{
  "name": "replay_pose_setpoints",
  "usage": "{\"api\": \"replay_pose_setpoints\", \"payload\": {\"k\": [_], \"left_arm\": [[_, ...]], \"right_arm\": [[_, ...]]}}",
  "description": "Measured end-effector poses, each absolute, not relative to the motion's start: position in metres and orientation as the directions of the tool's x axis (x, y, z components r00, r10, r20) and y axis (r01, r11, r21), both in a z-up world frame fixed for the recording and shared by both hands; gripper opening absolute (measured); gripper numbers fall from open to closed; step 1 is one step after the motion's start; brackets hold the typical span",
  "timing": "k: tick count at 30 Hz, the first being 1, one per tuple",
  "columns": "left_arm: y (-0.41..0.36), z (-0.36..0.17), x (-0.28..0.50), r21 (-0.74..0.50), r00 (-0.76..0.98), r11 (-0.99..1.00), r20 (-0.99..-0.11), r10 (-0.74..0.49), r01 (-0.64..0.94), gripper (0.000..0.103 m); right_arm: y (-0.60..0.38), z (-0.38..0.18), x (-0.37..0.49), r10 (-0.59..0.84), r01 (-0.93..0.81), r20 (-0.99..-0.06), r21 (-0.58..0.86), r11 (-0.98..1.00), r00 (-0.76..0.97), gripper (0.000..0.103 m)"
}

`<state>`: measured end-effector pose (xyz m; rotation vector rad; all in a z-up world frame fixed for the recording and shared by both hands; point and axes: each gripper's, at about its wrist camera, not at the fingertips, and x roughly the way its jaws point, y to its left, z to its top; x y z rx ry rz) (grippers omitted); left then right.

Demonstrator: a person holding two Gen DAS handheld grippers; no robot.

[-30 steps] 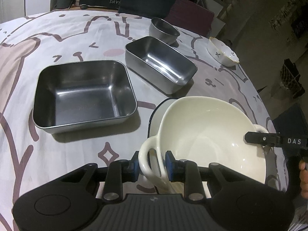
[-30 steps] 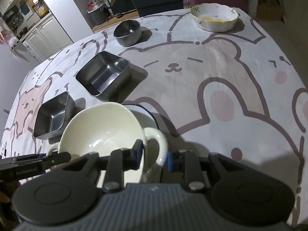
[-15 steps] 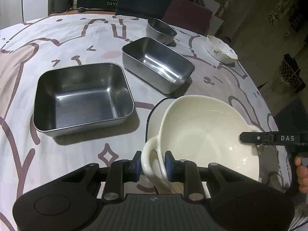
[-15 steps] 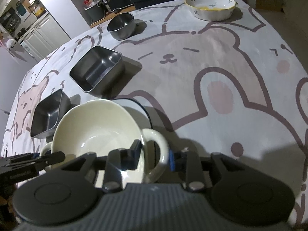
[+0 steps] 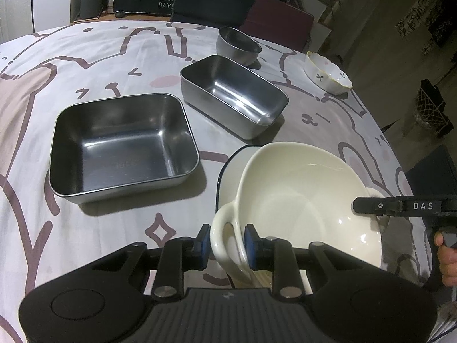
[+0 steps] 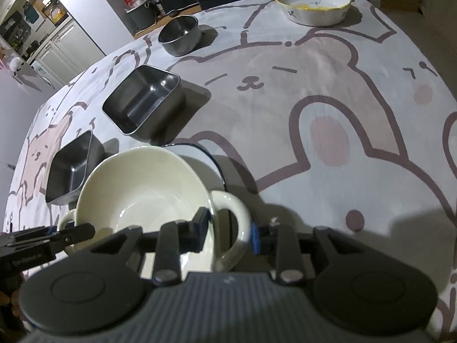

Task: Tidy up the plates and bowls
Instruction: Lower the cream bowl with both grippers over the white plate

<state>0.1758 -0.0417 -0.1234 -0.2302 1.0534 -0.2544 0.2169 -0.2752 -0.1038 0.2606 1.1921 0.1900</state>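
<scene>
A cream two-handled bowl [image 5: 308, 200] sits tilted over a white plate with a dark-blue rim [image 5: 228, 165] on the bear-print cloth. My left gripper [image 5: 227, 241] is shut on the bowl's near handle, one blue pad on each side. My right gripper [image 6: 228, 231] straddles the opposite handle [image 6: 234, 208]. Its jaws have eased apart. The inner pad stands by the bowl wall and the outer pad just clear of the handle. One right-gripper finger [image 5: 400, 206] reaches over the bowl's far rim. The plate's rim [image 6: 200, 148] shows behind the bowl.
A square steel tray [image 5: 122, 148], an oblong steel tray [image 5: 232, 94], a round steel bowl [image 5: 237, 43] and a flower-patterned ceramic bowl [image 5: 327, 75] stand farther back. The table edge curves down the right side. A person's hand [image 5: 445, 260] holds the right gripper.
The right gripper's jaws have spread a little around the bowl's handle. The left gripper and the bowl have barely shifted.
</scene>
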Motion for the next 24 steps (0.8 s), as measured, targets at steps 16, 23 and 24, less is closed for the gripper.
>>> {"api": "replay_pose_setpoints", "payload": {"k": [16, 23, 24], "left_arm": [[-0.0425, -0.1227, 0.1756, -0.305, 0.462, 0.947, -0.828, -0.317, 0.103, 0.027], [-0.0424, -0.1220, 0.1761, -0.302, 0.457, 0.947, -0.832, -0.316, 0.106, 0.027], [-0.0425, -0.1220, 0.1763, -0.301, 0.456, 0.948, -0.832, -0.316, 0.106, 0.027]], "right_arm": [[-0.2735, -0.1040, 0.2180, 0.287, -0.013, -0.889, 0.303, 0.953, 0.357, 0.035], [-0.2717, -0.1042, 0.2178, 0.288, -0.020, -0.889, 0.301, 0.953, 0.357, 0.036], [-0.2714, -0.1042, 0.2176, 0.288, -0.021, -0.889, 0.300, 0.954, 0.356, 0.036]]}}
